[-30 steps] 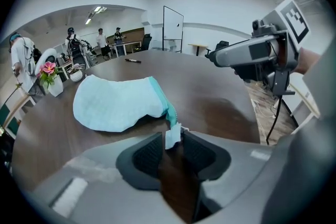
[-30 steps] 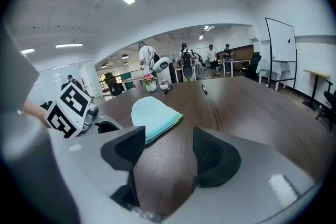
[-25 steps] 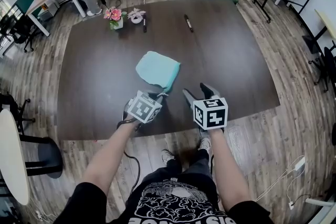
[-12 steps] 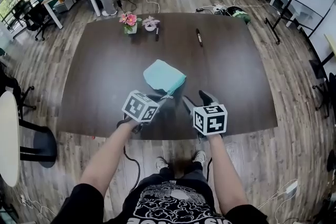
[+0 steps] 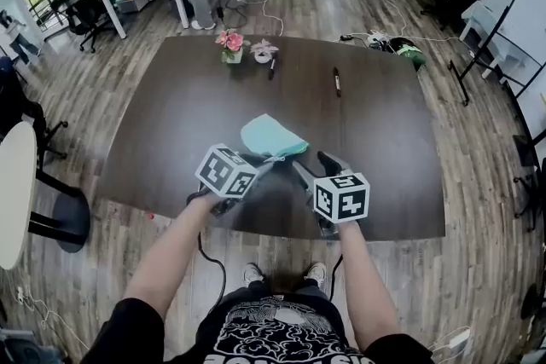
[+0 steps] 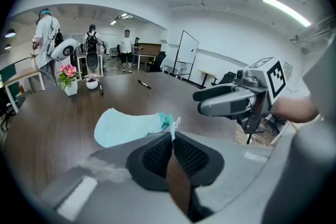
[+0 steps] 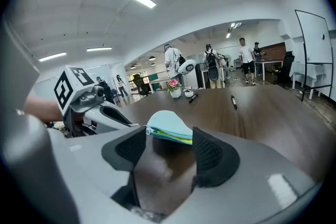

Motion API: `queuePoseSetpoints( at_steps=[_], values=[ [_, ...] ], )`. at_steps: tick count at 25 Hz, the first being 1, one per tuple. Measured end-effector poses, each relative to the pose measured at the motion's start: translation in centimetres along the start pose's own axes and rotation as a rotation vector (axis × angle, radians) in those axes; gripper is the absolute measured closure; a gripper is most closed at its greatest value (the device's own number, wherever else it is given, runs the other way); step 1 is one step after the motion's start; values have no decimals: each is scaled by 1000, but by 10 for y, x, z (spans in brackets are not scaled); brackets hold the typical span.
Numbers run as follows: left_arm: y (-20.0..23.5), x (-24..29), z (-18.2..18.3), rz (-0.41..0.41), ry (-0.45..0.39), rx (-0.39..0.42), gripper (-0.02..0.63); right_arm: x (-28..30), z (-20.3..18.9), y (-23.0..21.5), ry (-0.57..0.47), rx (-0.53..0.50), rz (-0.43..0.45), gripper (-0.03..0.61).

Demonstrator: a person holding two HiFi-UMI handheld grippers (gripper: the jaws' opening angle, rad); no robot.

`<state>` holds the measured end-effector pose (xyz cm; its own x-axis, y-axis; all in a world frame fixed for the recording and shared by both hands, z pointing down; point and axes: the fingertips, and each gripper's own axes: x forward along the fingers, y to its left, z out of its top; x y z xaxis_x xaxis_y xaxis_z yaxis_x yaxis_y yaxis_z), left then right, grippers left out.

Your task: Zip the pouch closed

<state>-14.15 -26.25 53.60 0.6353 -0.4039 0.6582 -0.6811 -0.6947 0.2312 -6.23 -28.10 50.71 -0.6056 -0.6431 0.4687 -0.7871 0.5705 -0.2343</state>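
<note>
A light blue pouch (image 5: 271, 135) sits on the dark table (image 5: 171, 124) just beyond both grippers, its near end raised. My left gripper (image 5: 260, 162) is shut on the small pull at the pouch's teal corner; in the left gripper view the pads (image 6: 157, 155) meet, with the pouch (image 6: 126, 126) stretching away to the left. My right gripper (image 5: 314, 164) stands beside it with its jaws apart and closing. In the right gripper view the pouch's (image 7: 168, 124) yellow-green zipper edge lies just past the gripper's (image 7: 168, 144) tips, untouched by either pad.
A pot of pink flowers (image 5: 230, 47), a small white pot (image 5: 263, 54) and two markers (image 5: 337, 81) lie at the table's far side. The table's near edge runs under my hands. A round white table (image 5: 13, 192) and chairs stand left; people stand at the back.
Both grippers have risen from the table. The left one has drawn the pouch's near corner up with it. The right gripper's jaws have narrowed slightly.
</note>
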Motion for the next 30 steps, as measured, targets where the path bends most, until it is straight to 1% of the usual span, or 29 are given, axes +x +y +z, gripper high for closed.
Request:
queuePoseSetpoints(
  at_steps=[5,10,17,22,25,30],
  values=[
    [-3,-11,9,35,-20,0,594,3,10,9,-6,-30,75,304],
    [-11,-16,19,50,-38,3,594,2,14,20,-4,-53,158,316],
    [-23,-15,20,53,-41,3,594,2,7,38,28,-84,280,363],
    [-33,-18,19,50,-34,15,594,1,3,51,44,-89,342,403],
    [-35,-18,17,54,-24,21,594,1,3,56,47,-89,368,414],
    [-35,-19,16,51,-20,21,594,1,2,61,51,-58,414,440]
  ],
)
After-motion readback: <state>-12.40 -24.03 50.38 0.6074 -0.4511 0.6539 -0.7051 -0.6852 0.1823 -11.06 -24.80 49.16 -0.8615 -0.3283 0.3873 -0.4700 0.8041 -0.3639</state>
